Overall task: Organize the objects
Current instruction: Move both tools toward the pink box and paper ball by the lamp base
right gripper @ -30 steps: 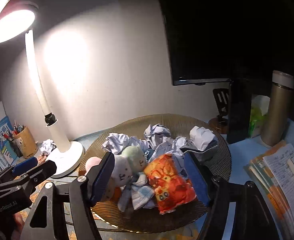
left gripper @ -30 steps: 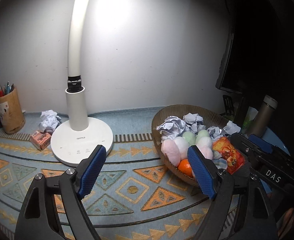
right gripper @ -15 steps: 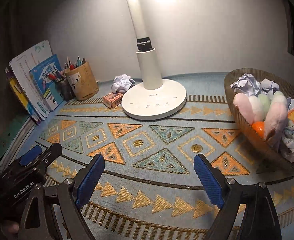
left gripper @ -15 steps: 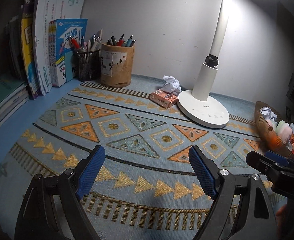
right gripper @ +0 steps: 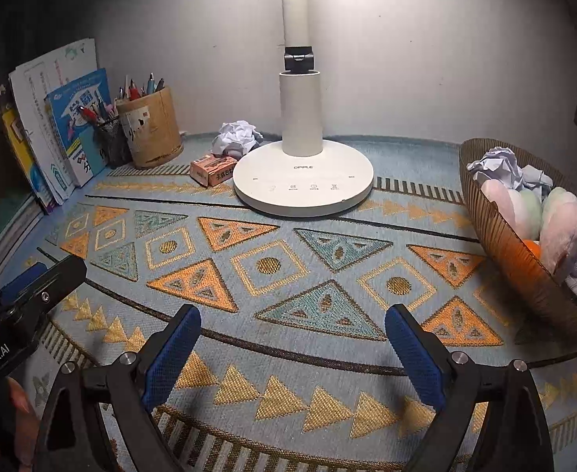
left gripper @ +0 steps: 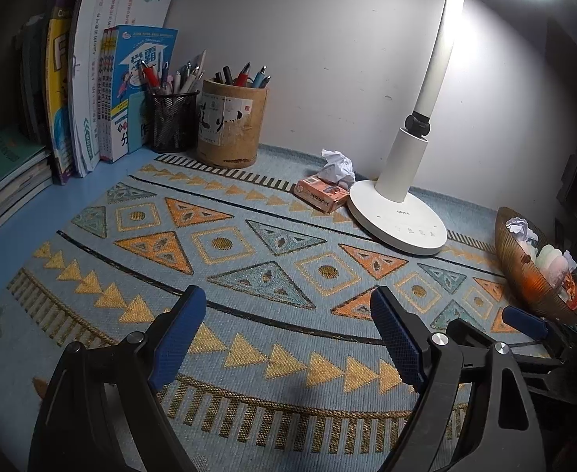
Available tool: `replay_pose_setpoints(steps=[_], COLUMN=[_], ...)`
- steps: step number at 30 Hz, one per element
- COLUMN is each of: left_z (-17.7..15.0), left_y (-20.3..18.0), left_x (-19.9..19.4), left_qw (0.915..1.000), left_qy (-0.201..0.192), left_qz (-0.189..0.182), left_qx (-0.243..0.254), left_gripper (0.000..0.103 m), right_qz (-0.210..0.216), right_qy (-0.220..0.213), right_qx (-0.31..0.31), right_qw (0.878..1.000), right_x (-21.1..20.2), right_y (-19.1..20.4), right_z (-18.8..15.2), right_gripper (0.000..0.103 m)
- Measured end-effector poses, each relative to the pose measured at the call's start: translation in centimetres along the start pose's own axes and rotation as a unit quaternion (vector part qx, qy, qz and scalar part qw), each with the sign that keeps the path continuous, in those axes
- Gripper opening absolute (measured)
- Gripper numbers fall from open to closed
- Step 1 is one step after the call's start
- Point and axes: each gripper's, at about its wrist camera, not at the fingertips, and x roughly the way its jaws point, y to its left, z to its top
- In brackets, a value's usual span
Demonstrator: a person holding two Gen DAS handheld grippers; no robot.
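A brown wicker basket (right gripper: 524,263) at the right holds crumpled paper, pastel plush pieces, an orange and a snack packet; it also shows in the left wrist view (left gripper: 532,279). A crumpled paper ball (right gripper: 235,135) and a small orange box (right gripper: 212,169) lie beside the lamp base; both show in the left wrist view, the ball (left gripper: 337,165) and the box (left gripper: 320,194). My left gripper (left gripper: 284,330) is open and empty above the patterned mat. My right gripper (right gripper: 292,350) is open and empty above the mat, left of the basket.
A white desk lamp (right gripper: 302,181) stands at the back middle. A cork pen holder (left gripper: 231,124), a black mesh pen cup (left gripper: 170,120) and upright books (left gripper: 96,90) stand at the back left. The patterned mat (right gripper: 269,263) covers the desk.
Both grippers pulled back and swung left from the basket a second ago; since half a second ago the views have shifted only slightly. Both stay open and empty.
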Motion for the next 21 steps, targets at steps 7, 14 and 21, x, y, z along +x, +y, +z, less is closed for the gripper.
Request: replay_pose_setpoints(steps=[7, 14, 21], left_z=[0.0, 5.4, 10.1], left_y=[0.3, 0.0, -2.2], left_x=[0.6, 3.3, 11.1], left_qw=[0.9997, 0.9960, 0.9787], left_qy=[0.022, 0.047, 0.083], left_qz=[-0.010, -0.055, -0.117], left_qx=[-0.009, 0.052, 0.147], left_gripper=[0.085, 0.085, 0.085], right_qz=[-0.005, 0.039, 0.130], right_qy=[-0.001, -0.020, -0.038], right_qx=[-0.012, -0.030, -0.003], right_qw=[1.000, 0.999, 0.991], right_x=[-0.1, -0.1, 3.6], right_y=[0.3, 0.9, 2.7], right_z=[0.0, 4.4, 14.0], right_gripper=[0.094, 0.094, 0.094])
